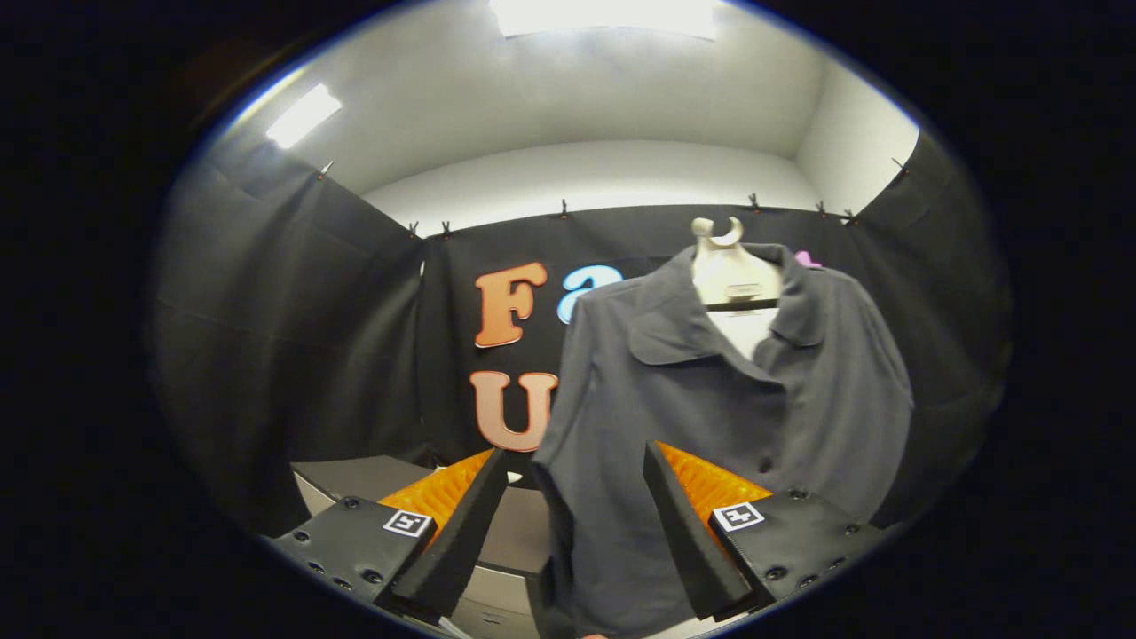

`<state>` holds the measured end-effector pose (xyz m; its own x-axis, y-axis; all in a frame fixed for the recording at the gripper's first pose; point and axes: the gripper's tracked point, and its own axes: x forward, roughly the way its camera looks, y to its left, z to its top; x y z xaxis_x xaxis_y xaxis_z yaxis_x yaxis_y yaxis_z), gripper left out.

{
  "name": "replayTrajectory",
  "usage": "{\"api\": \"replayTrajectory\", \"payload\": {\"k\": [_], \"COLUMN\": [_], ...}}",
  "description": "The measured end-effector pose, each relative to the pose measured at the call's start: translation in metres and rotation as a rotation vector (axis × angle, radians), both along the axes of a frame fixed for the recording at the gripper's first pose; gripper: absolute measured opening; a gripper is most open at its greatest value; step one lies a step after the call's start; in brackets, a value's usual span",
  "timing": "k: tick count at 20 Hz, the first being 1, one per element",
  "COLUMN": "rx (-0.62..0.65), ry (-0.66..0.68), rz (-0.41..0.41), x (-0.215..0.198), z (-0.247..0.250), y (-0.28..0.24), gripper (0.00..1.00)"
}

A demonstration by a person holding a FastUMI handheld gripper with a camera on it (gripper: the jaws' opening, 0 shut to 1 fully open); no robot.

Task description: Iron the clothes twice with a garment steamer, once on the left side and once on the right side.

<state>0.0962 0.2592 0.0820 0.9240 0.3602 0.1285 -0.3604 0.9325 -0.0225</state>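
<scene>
Hanging in the right half of the frame, a dark grey shirt [710, 417] fills the space just beyond the fingers. It sits on a pale, cream-coloured hanger form [732, 266] whose hook and neck piece rise out of the open collar in the upper centre-right. The collar flaps lie spread to either side, and a strip of white shows in the gap below the neck piece. One small dark button [764, 464] is visible low on the front. The shirt's sleeve on the frame's left falls straight down toward the lower centre, passing between the two fingers.

The gripper [572, 461] shows at the bottom of the frame with its fingers set wide apart and holding nothing. Each black finger [461, 532] has an orange ribbed face behind it and a black mounting block carrying a small square black-and-white marker [407, 523]. The finger toward the lower left stands clear of the cloth; the finger toward the lower right lies in front of the shirt's lower front, and I cannot tell whether it touches the fabric.

Behind the left finger, at lower left, a grey-topped surface [355, 475] with a pale edge is partly visible. Black cloth [293, 337] hangs across the middle of the frame, clipped along its top edge, with white wall above it and two bright ceiling lights [303, 115] in the upper left and top centre.
</scene>
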Motion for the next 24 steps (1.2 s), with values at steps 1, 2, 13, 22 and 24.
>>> {"api": "replayTrajectory", "payload": {"k": [1, 2, 13, 22, 24], "rx": [-0.005, -0.007, -0.182, -0.369, -0.350], "ry": [0.022, 0.052, 0.735, 1.049, 1.096], "rz": [0.041, 0.079, 0.292, 0.100, 0.122], "x": [0.011, 0.022, 0.181, 0.243, 0.244], "z": [0.004, 0.006, -0.133, -0.252, -0.264], "y": [0.024, 0.052, 0.297, 0.285, 0.290], "gripper": [0.99, 0.99, 0.98, 0.98, 0.98]}}
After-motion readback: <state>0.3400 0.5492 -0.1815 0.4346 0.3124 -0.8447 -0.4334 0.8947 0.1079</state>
